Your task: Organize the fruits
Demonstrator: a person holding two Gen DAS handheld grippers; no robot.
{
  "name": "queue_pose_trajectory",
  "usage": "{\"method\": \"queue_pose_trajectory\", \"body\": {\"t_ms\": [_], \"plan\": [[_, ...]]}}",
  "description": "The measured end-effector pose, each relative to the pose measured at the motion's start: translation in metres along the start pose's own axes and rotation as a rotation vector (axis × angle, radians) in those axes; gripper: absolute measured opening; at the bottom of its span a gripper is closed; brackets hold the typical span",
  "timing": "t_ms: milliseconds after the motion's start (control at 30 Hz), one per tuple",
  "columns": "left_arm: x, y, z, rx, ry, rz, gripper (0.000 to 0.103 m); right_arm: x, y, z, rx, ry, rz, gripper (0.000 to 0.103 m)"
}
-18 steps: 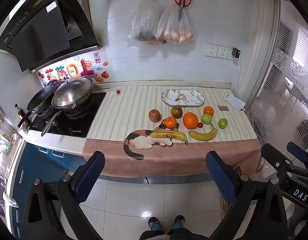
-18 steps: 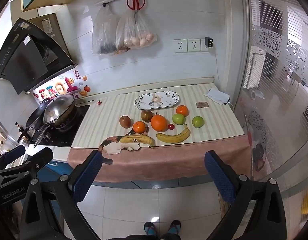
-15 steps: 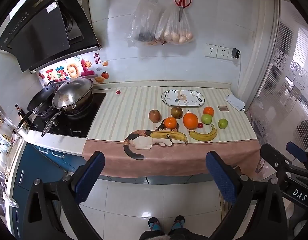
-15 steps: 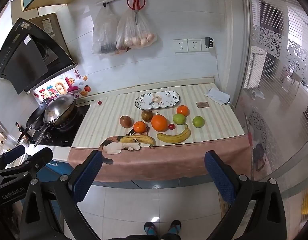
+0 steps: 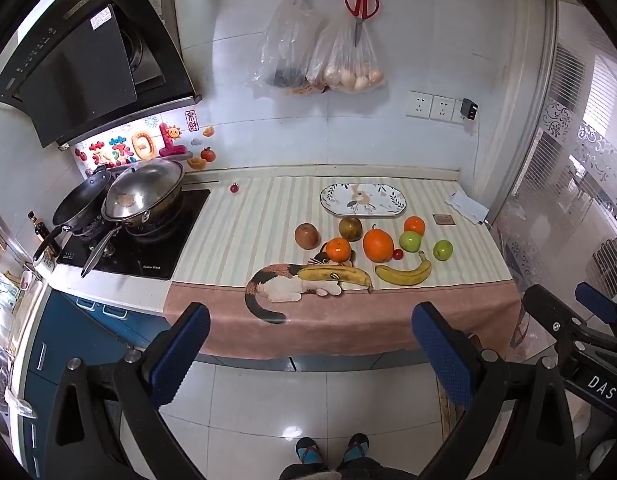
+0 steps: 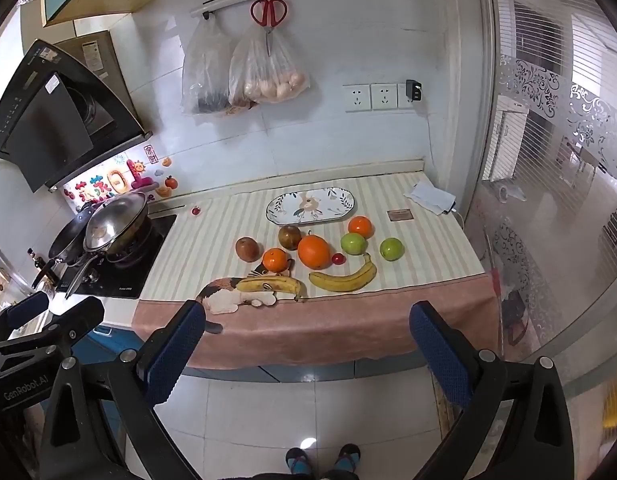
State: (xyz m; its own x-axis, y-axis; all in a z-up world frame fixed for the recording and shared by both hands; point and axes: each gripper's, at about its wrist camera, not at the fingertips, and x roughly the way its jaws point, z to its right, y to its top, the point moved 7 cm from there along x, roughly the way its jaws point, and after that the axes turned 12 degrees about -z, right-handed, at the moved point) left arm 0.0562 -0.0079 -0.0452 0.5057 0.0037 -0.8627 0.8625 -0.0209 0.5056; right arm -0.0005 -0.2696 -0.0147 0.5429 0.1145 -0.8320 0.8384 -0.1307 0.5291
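Fruit lies loose on the striped cloth of the counter: a spotted banana [image 5: 335, 276] [image 6: 270, 285], a yellow banana [image 5: 404, 273] [image 6: 344, 278], a big orange [image 5: 377, 245] [image 6: 313, 252], two small oranges [image 5: 338, 249], two green apples [image 5: 410, 241] and two brown fruits [image 5: 307, 235]. An oval patterned plate [image 5: 362, 199] [image 6: 310, 206] sits bare behind them. My left gripper [image 5: 310, 354] and right gripper [image 6: 308, 354] hang open over the floor, well short of the counter, nothing between their blue pads.
A stove with a lidded wok [image 5: 142, 194] and a pan stands at the counter's left. A small cherry tomato [image 5: 234, 188] lies apart near the stove. Folded paper [image 5: 466, 205] and a small card lie at the right. Bags and scissors hang on the wall. The person's feet [image 5: 332, 450] show below.
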Motion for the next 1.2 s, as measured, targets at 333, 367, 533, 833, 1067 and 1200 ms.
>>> {"method": "queue_pose_trajectory", "body": {"t_ms": [333,367,533,833,1067,1200], "plan": [[-0.009,0.005,0.007,0.01,-0.004,0.007,0.103,-0.003,0.001,0.003,0.006,-0.004,0.009,0.103],[-0.01,0.006,0.008,0.01,-0.004,0.006,0.103,-0.003,0.001,0.003,0.005,-0.005,0.007,0.103],[-0.009,0.003,0.008,0.01,-0.001,0.009,0.103,-0.005,0.003,0.006,0.006,-0.019,0.01,0.103],[-0.003,0.0,0.005,0.008,0.009,0.008,0.103,-0.005,0.003,0.005,-0.011,-0.066,0.019,0.103],[-0.001,0.0,0.002,0.009,0.014,0.01,0.103,-0.004,0.003,0.003,-0.017,-0.074,0.02,0.103],[-0.001,0.0,0.002,0.009,0.014,0.009,0.103,-0.004,0.002,0.003,-0.017,-0.073,0.021,0.103]]}}
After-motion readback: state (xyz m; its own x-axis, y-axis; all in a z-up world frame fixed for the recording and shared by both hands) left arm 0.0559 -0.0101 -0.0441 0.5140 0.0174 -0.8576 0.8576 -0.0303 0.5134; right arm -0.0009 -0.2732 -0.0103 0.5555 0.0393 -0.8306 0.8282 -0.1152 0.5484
